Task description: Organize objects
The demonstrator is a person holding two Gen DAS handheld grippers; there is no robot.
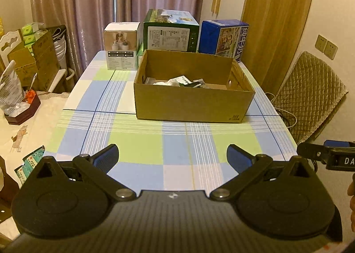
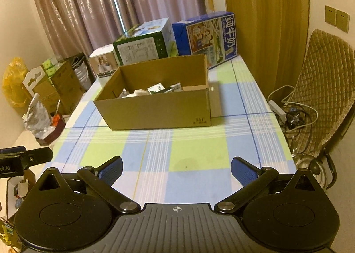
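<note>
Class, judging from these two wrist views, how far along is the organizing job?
Done: several small items already lie inside the cardboard box. In hand: nothing; the left hand-held gripper and right hand-held gripper are both open and empty. Left: no loose items show on the checked tablecloth, so little seems left.

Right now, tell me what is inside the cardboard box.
The cardboard box holds small packets and white items on its floor. Its near wall hides whatever lies closest to the grippers.
</note>
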